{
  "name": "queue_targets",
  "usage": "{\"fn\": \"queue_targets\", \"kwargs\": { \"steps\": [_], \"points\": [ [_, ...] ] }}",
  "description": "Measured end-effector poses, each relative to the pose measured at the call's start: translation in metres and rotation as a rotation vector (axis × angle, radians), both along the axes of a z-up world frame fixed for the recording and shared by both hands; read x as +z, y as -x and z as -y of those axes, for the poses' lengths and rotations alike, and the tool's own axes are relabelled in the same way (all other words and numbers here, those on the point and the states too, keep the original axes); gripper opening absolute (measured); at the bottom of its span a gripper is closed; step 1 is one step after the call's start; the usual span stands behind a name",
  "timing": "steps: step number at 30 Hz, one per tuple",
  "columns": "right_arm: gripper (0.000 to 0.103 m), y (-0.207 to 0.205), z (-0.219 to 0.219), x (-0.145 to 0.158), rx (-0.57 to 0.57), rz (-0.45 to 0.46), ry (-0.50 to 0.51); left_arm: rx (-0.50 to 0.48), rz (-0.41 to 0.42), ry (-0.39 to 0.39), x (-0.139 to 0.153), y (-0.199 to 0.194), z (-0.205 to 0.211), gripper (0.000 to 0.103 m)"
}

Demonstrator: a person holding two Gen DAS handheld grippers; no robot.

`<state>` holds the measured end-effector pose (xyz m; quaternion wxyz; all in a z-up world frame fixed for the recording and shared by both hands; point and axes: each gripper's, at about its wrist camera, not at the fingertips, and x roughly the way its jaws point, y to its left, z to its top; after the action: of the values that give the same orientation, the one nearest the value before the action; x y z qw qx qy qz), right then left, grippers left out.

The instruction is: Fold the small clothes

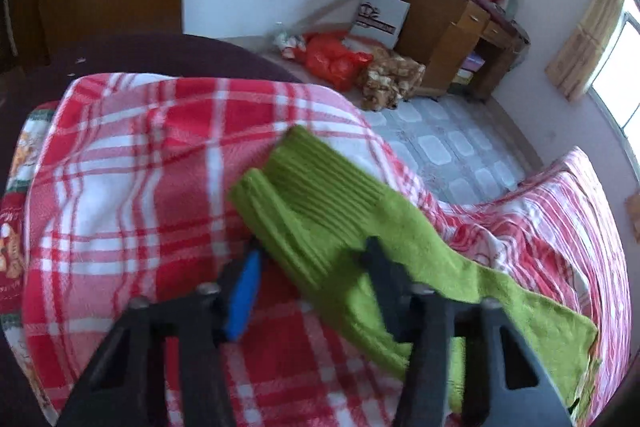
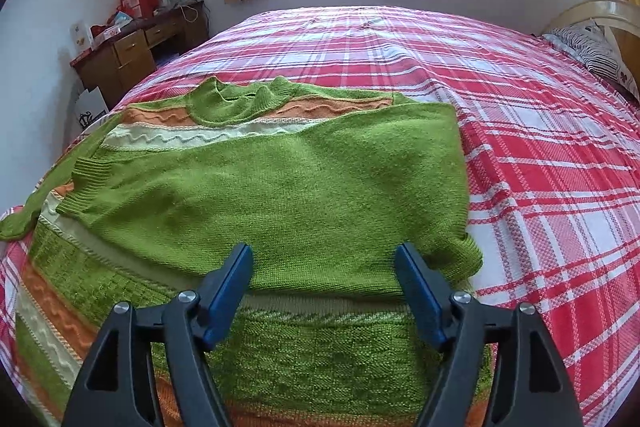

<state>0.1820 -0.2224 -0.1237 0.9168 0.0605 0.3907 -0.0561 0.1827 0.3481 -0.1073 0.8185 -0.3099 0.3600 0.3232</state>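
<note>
Left gripper (image 1: 312,267) straddles the sleeve (image 1: 320,203), grip uncertain. Right gripper (image 2: 324,291) gapes empty over the sweater (image 2: 280,187). Soft, limp knit: pinch the ribbed cuff.

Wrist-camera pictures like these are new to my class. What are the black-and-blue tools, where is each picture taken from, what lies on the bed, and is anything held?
There is no robot here. A person holds a pair of hand-operated tongs in each hand, and each pair carries a wide-angle camera that looks along its two fingers. One picture comes from the left tongs, the other from the right tongs.

A green sweater with orange and cream stripes lies flat on the red checked bedspread, with one sleeve already folded across its body. The right tongs are open above it and hold nothing. The other sleeve lies between the fingers of the left tongs. That picture is blurred, so I cannot tell whether it is pinched.
</note>
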Motion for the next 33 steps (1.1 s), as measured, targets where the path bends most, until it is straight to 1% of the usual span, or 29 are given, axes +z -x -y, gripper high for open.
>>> {"fn": "queue_targets", "kwargs": {
  "steps": [3, 5, 6, 7, 8, 10, 13, 15, 17, 18, 20, 21, 23, 24, 27, 28, 31, 33],
  "points": [
    [0.075, 0.0, 0.0, 0.0, 0.0, 0.0, -0.001, 0.004, 0.006, -0.027, 0.001, 0.0, 0.007, 0.037],
    [0.075, 0.0, 0.0, 0.0, 0.001, 0.001, -0.002, 0.008, 0.004, -0.055, 0.003, -0.001, 0.006, 0.025],
    [0.075, 0.0, 0.0, 0.0, 0.001, 0.001, -0.002, -0.014, 0.023, -0.081, 0.007, -0.002, 0.009, 0.009],
    [0.075, 0.0, 0.0, 0.0, 0.001, 0.001, -0.002, -0.032, 0.035, -0.086, 0.01, -0.002, 0.009, 0.009],
    [0.075, 0.0, 0.0, 0.0, 0.001, 0.003, -0.004, -0.052, 0.038, -0.111, 0.016, -0.004, 0.014, 0.009],
    [0.075, 0.0, 0.001, 0.0, 0.002, 0.005, -0.006, -0.09, 0.055, -0.188, 0.03, -0.011, 0.03, 0.009],
    [0.075, 0.001, 0.001, 0.0, 0.002, 0.005, -0.005, -0.18, 0.125, -0.295, 0.059, -0.017, 0.068, 0.009],
    [0.075, 0.001, 0.001, 0.001, 0.003, 0.008, -0.007, -0.253, 0.175, -0.352, 0.077, -0.019, 0.1, 0.009],
    [0.075, 0.001, 0.001, 0.0, 0.003, 0.01, -0.01, -0.356, 0.239, -0.424, 0.095, -0.021, 0.148, 0.009],
    [0.075, 0.001, 0.001, 0.0, 0.003, 0.01, -0.01, -0.414, 0.274, -0.442, 0.101, -0.02, 0.172, 0.009],
    [0.075, 0.001, 0.002, 0.0, 0.004, 0.011, -0.011, -0.535, 0.319, -0.439, 0.107, -0.02, 0.213, 0.009],
    [0.075, 0.001, 0.002, 0.0, 0.005, 0.013, -0.013, -0.617, 0.334, -0.435, 0.105, -0.021, 0.242, 0.009],
    [0.075, 0.001, 0.003, 0.0, 0.007, 0.016, -0.018, -0.713, 0.334, -0.426, 0.098, -0.023, 0.28, 0.009],
    [0.076, 0.002, 0.004, 0.0, 0.008, 0.019, -0.023, -0.782, 0.325, -0.415, 0.09, -0.025, 0.307, 0.009],
    [0.076, 0.002, 0.006, 0.0, 0.01, 0.023, -0.034, -0.903, 0.282, -0.407, 0.067, -0.029, 0.358, 0.009],
    [0.076, 0.002, 0.006, 0.0, 0.011, 0.024, -0.034, -0.924, 0.271, -0.407, 0.062, -0.029, 0.366, 0.009],
    [0.076, 0.002, 0.006, 0.0, 0.01, 0.023, -0.033, -0.996, 0.192, -0.408, 0.037, -0.027, 0.393, 0.009],
    [0.076, 0.002, 0.006, 0.0, 0.011, 0.023, -0.033, -1.012, 0.143, -0.397, 0.025, -0.028, 0.396, 0.009]
  ]
}}
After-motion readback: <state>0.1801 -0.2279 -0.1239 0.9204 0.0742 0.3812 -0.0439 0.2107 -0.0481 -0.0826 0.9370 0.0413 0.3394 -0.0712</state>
